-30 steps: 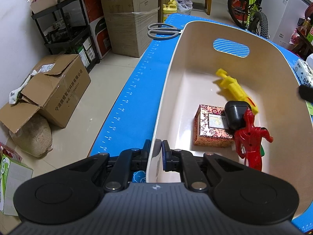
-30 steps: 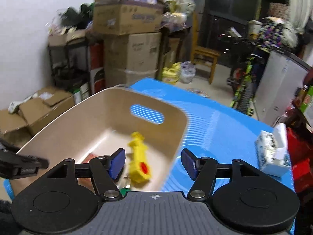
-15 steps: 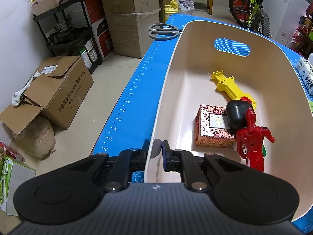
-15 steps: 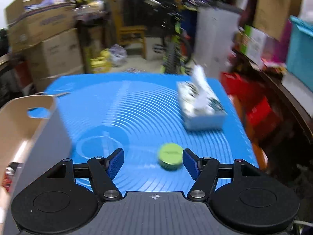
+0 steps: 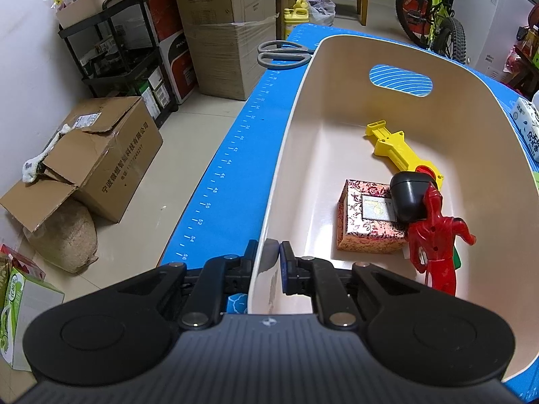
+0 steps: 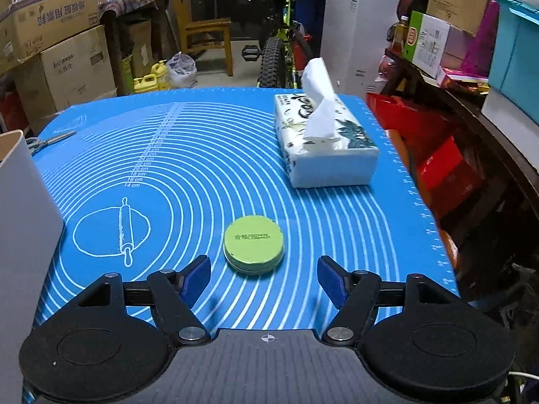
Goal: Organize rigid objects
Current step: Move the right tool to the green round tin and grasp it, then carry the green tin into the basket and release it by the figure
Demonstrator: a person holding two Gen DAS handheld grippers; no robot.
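Now we are bringing the spread right tongs round from the bin to the green tin just ahead, while the left tongs are clamping the bin rim.

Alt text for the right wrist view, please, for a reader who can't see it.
The open right gripper hovers just short of a round green tin on a blue baking mat. A tissue box sits farther back, and scissors lie at the far left.

— What's on the blue mat?
— A tissue box with one sheet sticking up, and grey scissors near its far edge.
— And beyond?
— Cardboard boxes and a bicycle on the floor.
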